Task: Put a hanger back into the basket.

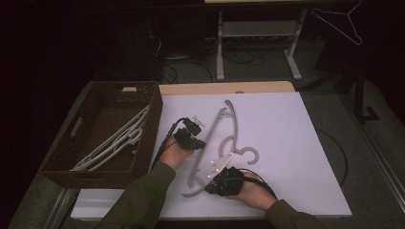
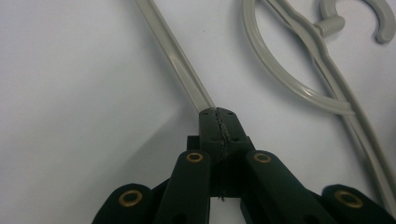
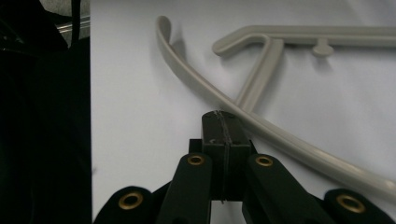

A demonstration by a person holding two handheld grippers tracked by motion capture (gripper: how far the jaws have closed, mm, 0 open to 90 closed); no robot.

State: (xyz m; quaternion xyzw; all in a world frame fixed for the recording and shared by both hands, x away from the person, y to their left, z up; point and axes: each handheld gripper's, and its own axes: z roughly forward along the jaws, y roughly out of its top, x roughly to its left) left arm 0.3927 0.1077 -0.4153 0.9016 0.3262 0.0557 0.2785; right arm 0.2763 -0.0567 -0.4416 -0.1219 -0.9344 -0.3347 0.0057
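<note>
A grey plastic hanger (image 1: 212,130) lies flat on the white table top, its hook (image 1: 251,152) pointing right. My left gripper (image 1: 199,143) is at the hanger's left side, near the middle of its straight bar. In the left gripper view the jaws (image 2: 219,114) are shut pad to pad, and the bar (image 2: 180,60) runs up to and under their tips. My right gripper (image 1: 212,183) sits at the hanger's near end. Its jaws (image 3: 223,116) are also shut, their tips against the curved arm (image 3: 201,79). Nothing shows between either pair of pads.
A dark wicker basket (image 1: 155,117) stands at the table's left edge and holds several pale hangers (image 1: 114,143). Another hanger (image 1: 341,24) hangs at the back right. The table's left edge (image 3: 91,116) drops into darkness beside my right gripper.
</note>
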